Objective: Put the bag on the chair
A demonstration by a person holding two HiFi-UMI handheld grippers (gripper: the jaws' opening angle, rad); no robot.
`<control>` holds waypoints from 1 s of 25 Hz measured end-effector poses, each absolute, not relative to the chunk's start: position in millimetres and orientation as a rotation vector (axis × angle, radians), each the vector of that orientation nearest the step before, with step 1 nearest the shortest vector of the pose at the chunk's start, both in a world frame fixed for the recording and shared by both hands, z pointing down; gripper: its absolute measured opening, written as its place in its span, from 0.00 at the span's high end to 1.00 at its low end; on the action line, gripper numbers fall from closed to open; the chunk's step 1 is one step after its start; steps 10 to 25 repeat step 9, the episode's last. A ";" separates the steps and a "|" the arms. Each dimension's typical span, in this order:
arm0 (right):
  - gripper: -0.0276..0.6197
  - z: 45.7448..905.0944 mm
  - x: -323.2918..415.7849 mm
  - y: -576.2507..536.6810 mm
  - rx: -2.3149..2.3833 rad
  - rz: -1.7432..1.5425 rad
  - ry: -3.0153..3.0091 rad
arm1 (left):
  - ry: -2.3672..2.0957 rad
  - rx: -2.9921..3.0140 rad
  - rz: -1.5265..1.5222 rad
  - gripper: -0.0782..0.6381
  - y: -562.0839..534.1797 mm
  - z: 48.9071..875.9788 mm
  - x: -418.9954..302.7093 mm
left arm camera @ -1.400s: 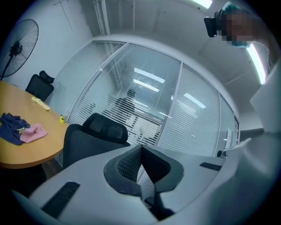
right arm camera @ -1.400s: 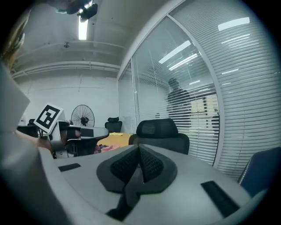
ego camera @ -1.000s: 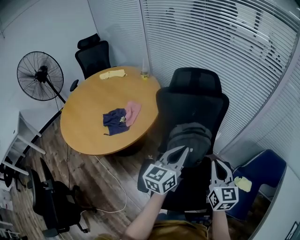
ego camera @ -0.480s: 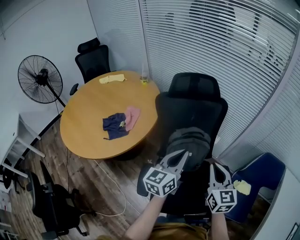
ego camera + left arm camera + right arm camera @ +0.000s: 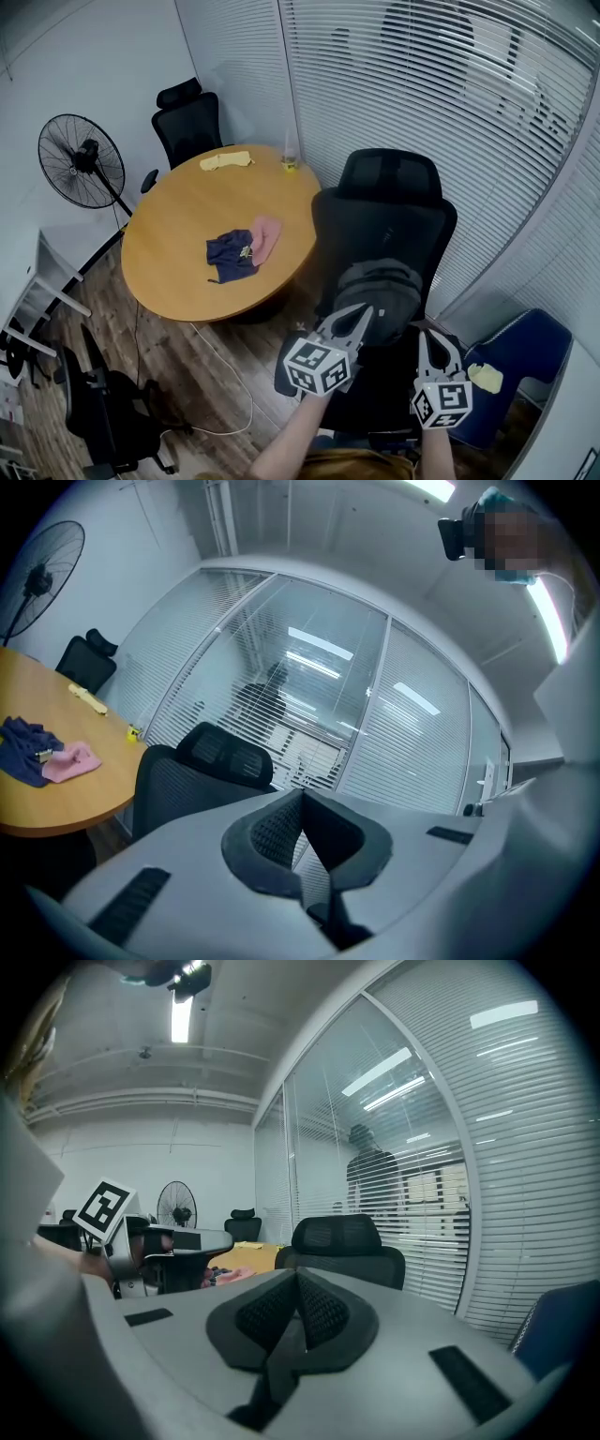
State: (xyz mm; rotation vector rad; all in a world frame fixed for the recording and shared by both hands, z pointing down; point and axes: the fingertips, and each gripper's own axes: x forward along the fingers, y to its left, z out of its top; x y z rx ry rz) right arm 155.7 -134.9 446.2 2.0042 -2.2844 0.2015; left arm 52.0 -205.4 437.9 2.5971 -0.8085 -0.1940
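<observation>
A grey bag (image 5: 380, 286) rests on the seat of a black office chair (image 5: 384, 211), against its backrest. My left gripper (image 5: 361, 314) is shut, and in the head view its tips overlap the bag's near edge. My right gripper (image 5: 433, 336) is shut too, just right of the bag over the chair's armrest. Nothing sits between either pair of jaws. The left gripper view looks over the shut left gripper (image 5: 302, 794) at the chair's headrest (image 5: 223, 752). Past the shut right gripper (image 5: 298, 1274), the right gripper view shows the chair (image 5: 342, 1237) and the left gripper (image 5: 225, 1239).
A round wooden table (image 5: 178, 267) left of the chair carries blue (image 5: 232, 248), pink (image 5: 266, 232) and yellow (image 5: 225, 160) cloths. A fan (image 5: 80, 161) and a second black chair (image 5: 187, 120) stand beyond it. A blue seat (image 5: 520, 356) is at right, blinds behind.
Both grippers have drifted slightly lower in the head view. The bag stays put on the seat.
</observation>
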 end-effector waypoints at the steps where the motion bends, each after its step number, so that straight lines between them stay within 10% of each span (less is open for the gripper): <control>1: 0.94 446.6 156.3 -135.0 2.006 0.203 -2.286 | -0.810 2.595 -0.195 0.86 -205.8 438.3 51.8; 25: 0.94 451.3 159.0 -134.8 2.020 0.239 -2.268 | -0.807 2.588 -0.183 0.86 -205.8 443.1 54.8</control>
